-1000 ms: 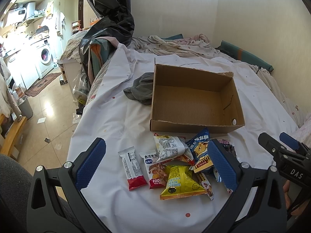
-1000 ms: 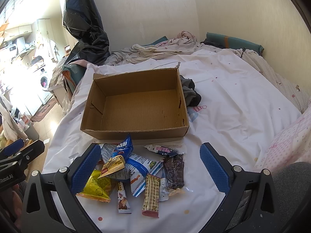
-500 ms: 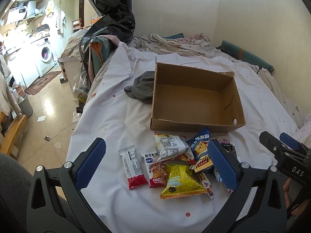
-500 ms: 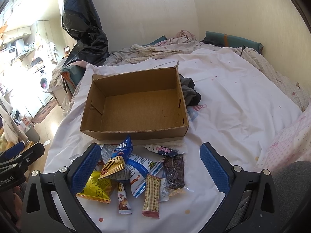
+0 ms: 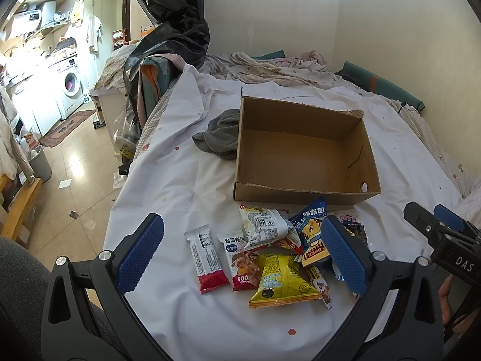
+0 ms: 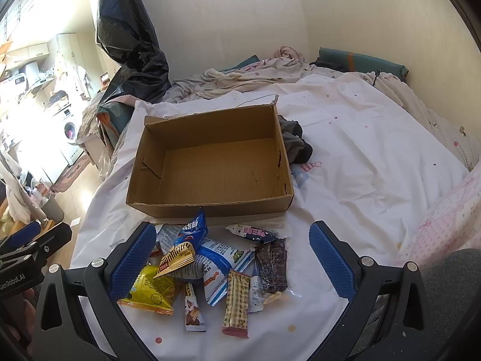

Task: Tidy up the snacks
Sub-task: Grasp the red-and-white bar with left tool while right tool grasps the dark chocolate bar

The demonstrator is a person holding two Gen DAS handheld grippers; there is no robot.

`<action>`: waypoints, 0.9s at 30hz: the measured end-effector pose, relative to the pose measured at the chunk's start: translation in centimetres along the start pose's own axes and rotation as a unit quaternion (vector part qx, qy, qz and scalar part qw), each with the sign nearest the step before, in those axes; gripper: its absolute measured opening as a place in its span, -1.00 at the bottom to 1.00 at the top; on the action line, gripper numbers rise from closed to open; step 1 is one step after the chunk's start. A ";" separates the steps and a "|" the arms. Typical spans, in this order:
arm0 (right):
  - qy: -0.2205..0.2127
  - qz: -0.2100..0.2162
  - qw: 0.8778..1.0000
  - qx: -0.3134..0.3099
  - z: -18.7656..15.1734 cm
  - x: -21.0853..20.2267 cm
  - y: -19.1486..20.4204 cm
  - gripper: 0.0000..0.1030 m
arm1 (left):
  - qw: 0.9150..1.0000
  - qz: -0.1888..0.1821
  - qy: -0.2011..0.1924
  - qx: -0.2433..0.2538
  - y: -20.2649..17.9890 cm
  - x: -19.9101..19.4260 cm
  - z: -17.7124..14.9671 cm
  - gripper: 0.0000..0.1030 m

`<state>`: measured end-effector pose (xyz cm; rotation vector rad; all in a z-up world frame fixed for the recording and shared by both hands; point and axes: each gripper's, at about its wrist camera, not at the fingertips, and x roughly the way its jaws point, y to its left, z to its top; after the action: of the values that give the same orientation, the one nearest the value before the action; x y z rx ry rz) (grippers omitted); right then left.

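Observation:
An empty cardboard box [image 5: 303, 153] [image 6: 210, 165] lies open on the white bedsheet. In front of it is a pile of several snack packets: a yellow bag [image 5: 281, 281] [image 6: 148, 290], a red-and-white bar [image 5: 207, 260], a blue cat bag [image 5: 311, 231] [image 6: 188, 234], a dark chocolate pack [image 6: 272, 263], a checked wafer bar [image 6: 237, 307]. My left gripper [image 5: 242, 255] is open and empty, hovering above the pile. My right gripper [image 6: 231, 261] is open and empty, also above the pile. Each gripper shows at the edge of the other's view.
A grey cloth [image 5: 221, 135] [image 6: 294, 144] lies against the box's side. Crumpled bedding [image 6: 240, 75] and a green pillow [image 6: 363, 61] lie at the far end by the wall. A black plastic bag [image 5: 171, 15] stands at the bed's left corner. The bed edge drops to the floor [image 5: 69, 180] on the left.
Both grippers have drifted very slightly; the box and snacks have not moved.

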<state>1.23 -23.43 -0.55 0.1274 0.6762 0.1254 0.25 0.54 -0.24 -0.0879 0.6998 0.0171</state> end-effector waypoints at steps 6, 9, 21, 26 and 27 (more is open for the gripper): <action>0.022 0.032 0.998 0.040 1.8 0.5 -1.5 1.00 | 1.000 -0.013 0.016 -0.017 0.7 0.0 1.8 1.00; 0.027 0.042 0.997 0.059 3.0 0.8 -2.6 1.00 | 0.999 -0.009 0.034 -0.035 1.6 0.7 3.6 1.00; 0.088 0.041 0.989 0.110 4.0 5.1 -5.9 1.00 | 0.957 0.072 0.231 -0.160 7.9 12.0 1.7 0.57; 0.108 0.038 0.985 0.127 3.4 6.1 -6.6 1.00 | 0.931 0.085 0.300 -0.191 8.4 16.1 -1.7 0.40; 0.110 0.038 0.984 0.131 3.3 6.2 -6.8 1.00 | 0.928 0.085 0.307 -0.192 8.4 16.7 -2.3 0.32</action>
<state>8.61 -29.43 -2.84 0.3970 0.9080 0.1253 11.17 8.47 -13.35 -0.4222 1.3262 0.3059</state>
